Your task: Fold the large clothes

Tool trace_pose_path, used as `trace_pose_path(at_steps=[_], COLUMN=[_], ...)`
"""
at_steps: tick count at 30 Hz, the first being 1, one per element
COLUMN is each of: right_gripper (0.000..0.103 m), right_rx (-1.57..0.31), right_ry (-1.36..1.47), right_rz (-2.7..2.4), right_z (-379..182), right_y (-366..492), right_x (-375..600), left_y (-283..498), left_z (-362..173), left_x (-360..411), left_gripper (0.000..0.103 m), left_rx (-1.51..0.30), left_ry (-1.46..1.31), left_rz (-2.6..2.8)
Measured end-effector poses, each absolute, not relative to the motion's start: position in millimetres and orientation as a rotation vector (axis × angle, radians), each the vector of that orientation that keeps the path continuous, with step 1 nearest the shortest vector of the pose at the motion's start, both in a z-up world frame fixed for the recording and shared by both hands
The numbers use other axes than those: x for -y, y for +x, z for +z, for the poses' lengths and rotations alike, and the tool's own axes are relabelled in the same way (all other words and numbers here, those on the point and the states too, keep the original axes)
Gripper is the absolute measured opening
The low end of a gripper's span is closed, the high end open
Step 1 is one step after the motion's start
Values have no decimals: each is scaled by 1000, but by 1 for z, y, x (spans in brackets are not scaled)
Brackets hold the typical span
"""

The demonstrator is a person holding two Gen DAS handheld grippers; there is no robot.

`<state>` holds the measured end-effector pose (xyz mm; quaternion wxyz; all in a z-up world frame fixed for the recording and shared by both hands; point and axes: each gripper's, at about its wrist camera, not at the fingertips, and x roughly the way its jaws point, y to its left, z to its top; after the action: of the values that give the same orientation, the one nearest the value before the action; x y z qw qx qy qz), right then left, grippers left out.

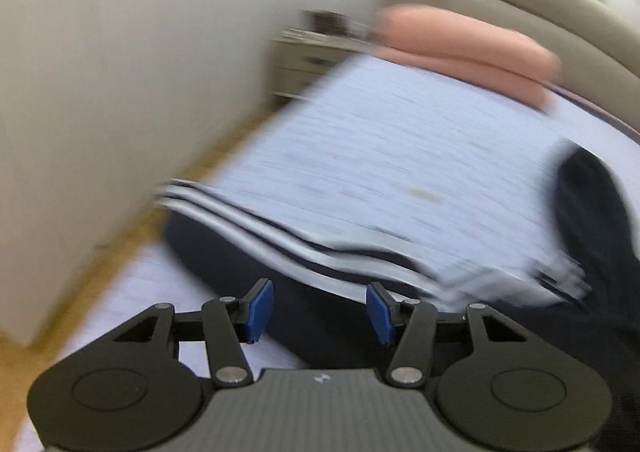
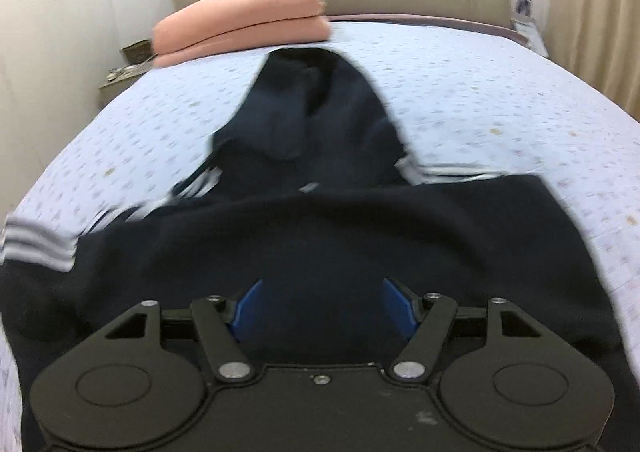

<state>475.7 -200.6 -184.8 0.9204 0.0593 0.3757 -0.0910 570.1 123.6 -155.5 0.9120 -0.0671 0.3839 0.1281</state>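
A dark navy hooded top (image 2: 320,219) of soft knit with three white sleeve stripes (image 1: 288,240) lies spread on the bed (image 2: 500,103), a pale lilac printed cover. The left hand-held gripper (image 1: 320,312) is released, as is the right hand-held gripper (image 2: 322,308). Only the right view shows the hood (image 2: 308,99); the folded pink blanket (image 2: 240,27) shows sharply there and blurred in the left view.

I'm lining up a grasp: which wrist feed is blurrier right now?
Left wrist view: heavy motion smear across the bedspread and striped sleeve; only the left gripper is crisp. Right wrist view: milder blur, dark hoodie readable, fisheye bends the bed edges.
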Motion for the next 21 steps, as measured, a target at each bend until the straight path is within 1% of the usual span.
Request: trace_pose_path(at_steps=[1, 4, 6, 9, 12, 14, 16, 19, 20, 21], right_gripper=[80, 83, 85, 89, 90, 90, 90, 91, 91, 91], right_rx=[-776, -769, -721, -704, -696, -689, -684, -681, -681, -680], right_ry=[118, 63, 31, 43, 36, 22, 16, 9, 6, 4], right_rz=[-177, -184, -200, -213, -222, -228, -233, -238, -240, -241], right_z=[-191, -207, -214, -219, -221, -222, -223, -224, -224, -224], right_y=[473, 467, 456, 456, 460, 459, 458, 457, 457, 457], right_x=[193, 177, 171, 173, 172, 169, 168, 166, 166, 166], left_y=[574, 584, 592, 609, 613, 611, 609, 610, 615, 621], left_z=[-156, -160, -164, -173, -187, -202, -222, -237, -239, -240], left_x=[-146, -202, -227, -247, -263, -279, -296, -311, -312, -313], left_gripper=[58, 59, 59, 59, 60, 61, 62, 67, 63, 55], left_rx=[-788, -801, -801, -864, -887, -916, -932, -847, -847, -846], left_ry=[-159, -256, -289, -300, -362, -467, -629, -752, -759, -765], left_rz=[316, 396, 410, 380, 397, 421, 398, 351, 335, 321])
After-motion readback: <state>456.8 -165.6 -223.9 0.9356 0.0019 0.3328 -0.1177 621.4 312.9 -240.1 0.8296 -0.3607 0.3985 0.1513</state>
